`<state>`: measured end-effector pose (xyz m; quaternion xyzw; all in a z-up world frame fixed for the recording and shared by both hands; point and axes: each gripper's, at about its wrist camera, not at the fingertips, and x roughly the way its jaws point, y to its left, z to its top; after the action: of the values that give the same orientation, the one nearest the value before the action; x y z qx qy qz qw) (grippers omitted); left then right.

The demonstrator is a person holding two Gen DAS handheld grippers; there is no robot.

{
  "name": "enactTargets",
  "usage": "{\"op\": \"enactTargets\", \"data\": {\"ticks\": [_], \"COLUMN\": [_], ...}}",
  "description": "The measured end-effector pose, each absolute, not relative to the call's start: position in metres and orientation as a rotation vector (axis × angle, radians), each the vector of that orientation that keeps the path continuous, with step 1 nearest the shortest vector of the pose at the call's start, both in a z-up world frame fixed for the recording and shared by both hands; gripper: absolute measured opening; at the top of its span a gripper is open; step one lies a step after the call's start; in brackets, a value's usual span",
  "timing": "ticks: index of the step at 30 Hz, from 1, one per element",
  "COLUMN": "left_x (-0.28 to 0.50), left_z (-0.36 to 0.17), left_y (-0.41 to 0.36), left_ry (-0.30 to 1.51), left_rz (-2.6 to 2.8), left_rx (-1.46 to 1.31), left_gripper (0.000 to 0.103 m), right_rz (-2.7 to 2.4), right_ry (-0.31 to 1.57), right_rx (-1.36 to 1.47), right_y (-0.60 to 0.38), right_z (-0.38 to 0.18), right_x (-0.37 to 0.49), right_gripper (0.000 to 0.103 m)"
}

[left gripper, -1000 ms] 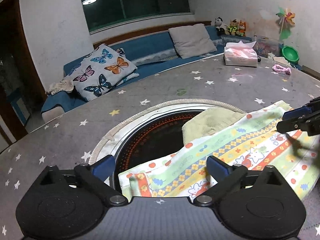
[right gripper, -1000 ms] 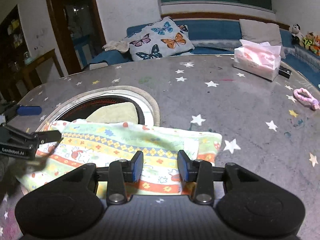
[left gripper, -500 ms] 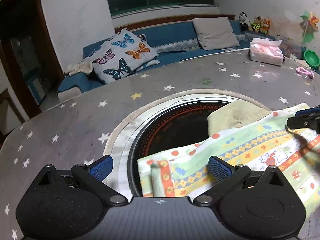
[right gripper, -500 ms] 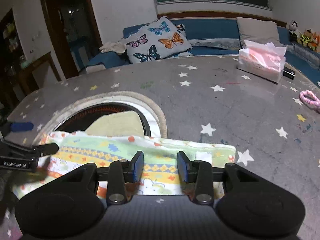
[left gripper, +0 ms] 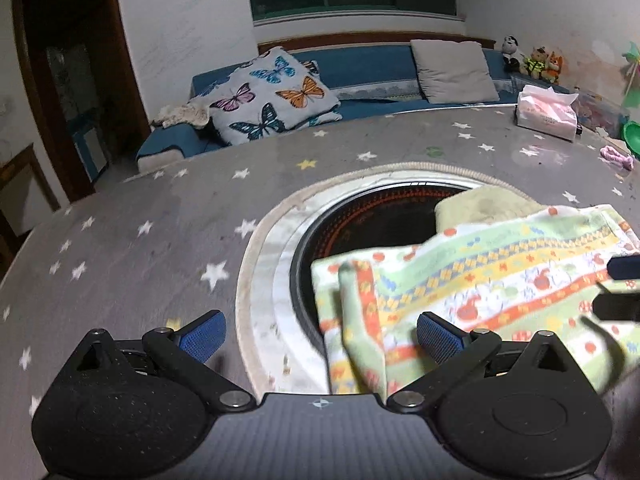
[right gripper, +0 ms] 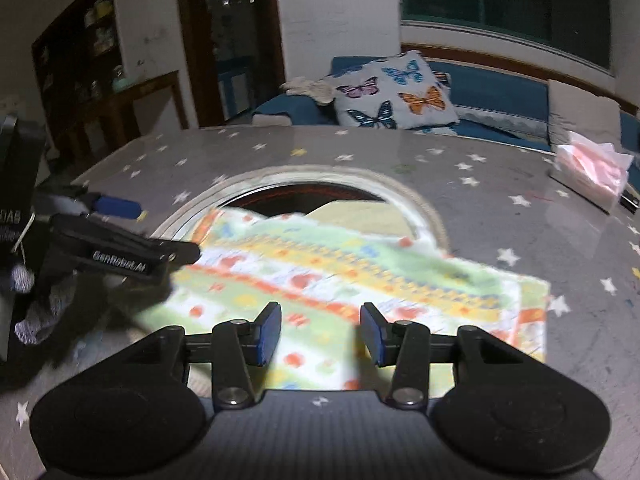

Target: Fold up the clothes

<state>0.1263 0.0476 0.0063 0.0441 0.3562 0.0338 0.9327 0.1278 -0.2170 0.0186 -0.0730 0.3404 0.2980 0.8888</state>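
Folding is only begun: your striped cloth (right gripper: 360, 280) lies mostly flat on the worktop (left gripper: 140, 240), one end curled. Both tools, left (left gripper: 320, 330) and right (right gripper: 320, 332), are open, holding nothing.

Both views have swung left; the patterned cloth's (left gripper: 472, 280) left edge now lies folded over.

Finger lettering: "GenRobot.AI" stood on the left gripper (right gripper: 132, 236), left of the right tongs.
Body lettering: partly cut off, unreadable.
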Motion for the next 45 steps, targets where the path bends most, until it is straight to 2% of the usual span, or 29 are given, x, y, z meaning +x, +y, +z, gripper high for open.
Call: {"op": "enactTargets", "data": {"ticks": [12,18,30,39,43,45], "left_x": [0.101,0.103,0.134,0.159,0.161,0.161], "left_z": [-0.001,0.000,0.006,0.000,-0.003,-0.002], "left_y": [0.053,0.056,0.062,0.072,0.078,0.078], "left_ry": [0.725,0.722,0.727,0.753,0.762,0.761], "left_rz": [0.105,0.120,0.167,0.220,0.227,0.227], "left_rx": [0.079,0.074,0.055,0.053,0.044,0.045], "left_gripper": [0.103,0.103,0.103,0.103,0.103,0.103], "right_rz": [0.697,0.586,0.494,0.505,0.466,0.462], "right_ry": [0.709,0.734,0.730,0.761,0.775,0.767], "right_rx": [-0.196,-0.030,0.022,0.022,0.031,0.028], "right_y": [-0.201,-0.242,-0.263,-0.240,-0.245,-0.245], "right_z": [0.007,0.012,0.018,0.006,-0.001,0.001], "right_x": [0.096,0.119,0.163,0.200,0.206,0.205], "right_gripper": [0.046,0.046,0.046,0.044,0.036,0.037]}}
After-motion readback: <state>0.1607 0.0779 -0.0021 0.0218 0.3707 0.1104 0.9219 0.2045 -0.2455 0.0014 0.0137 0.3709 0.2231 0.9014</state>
